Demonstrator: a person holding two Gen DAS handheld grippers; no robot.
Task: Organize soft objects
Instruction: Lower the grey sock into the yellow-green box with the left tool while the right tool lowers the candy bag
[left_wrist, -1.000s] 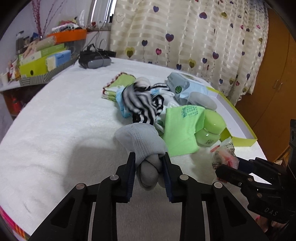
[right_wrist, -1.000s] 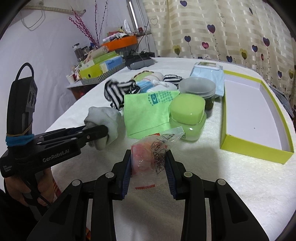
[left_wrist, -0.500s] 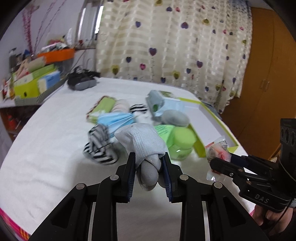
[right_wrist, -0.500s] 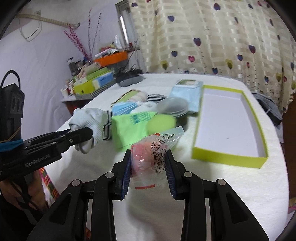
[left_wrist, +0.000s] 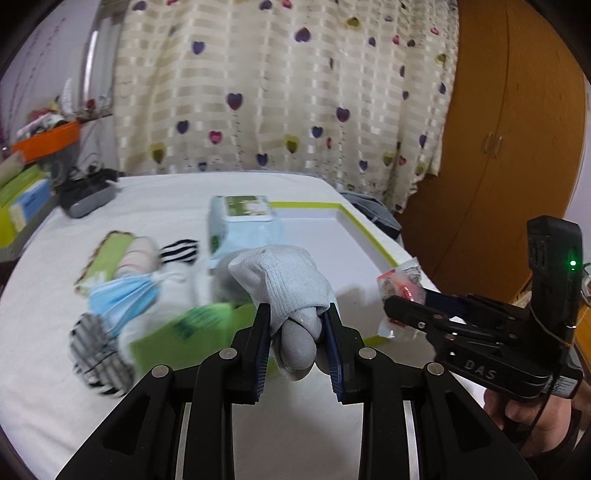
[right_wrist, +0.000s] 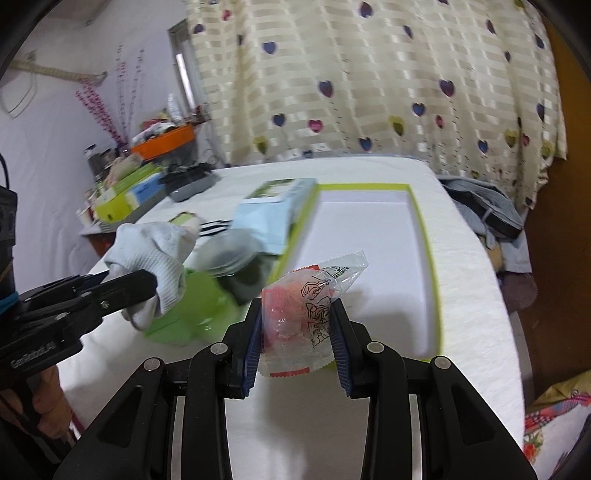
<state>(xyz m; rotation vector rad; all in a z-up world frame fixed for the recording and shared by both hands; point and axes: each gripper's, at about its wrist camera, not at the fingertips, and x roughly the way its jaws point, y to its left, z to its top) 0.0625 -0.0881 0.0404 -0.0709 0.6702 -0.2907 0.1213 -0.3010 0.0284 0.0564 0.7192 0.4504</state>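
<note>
My left gripper (left_wrist: 297, 317) is shut on a rolled grey sock (left_wrist: 284, 280) and holds it above the table; the sock also shows in the right wrist view (right_wrist: 151, 262). My right gripper (right_wrist: 297, 314) is shut on a clear packet with pink contents (right_wrist: 306, 299), held above the near edge of the yellow-green box (right_wrist: 432, 266). The packet also shows in the left wrist view (left_wrist: 400, 284), right of the sock. The box (left_wrist: 369, 236) has a bare white floor.
On the white table lie a blue face mask (left_wrist: 122, 295), striped socks (left_wrist: 98, 354), a green cloth (left_wrist: 192, 328), a wipes pack (left_wrist: 240, 221), a green jar (right_wrist: 199, 295) and a grey lidded container (right_wrist: 229, 251). A cluttered shelf (right_wrist: 147, 177) stands at the left.
Both grippers have risen off the table with their loads and swung right toward the yellow-green box. The pile of soft things now lies lower and to the left.
</note>
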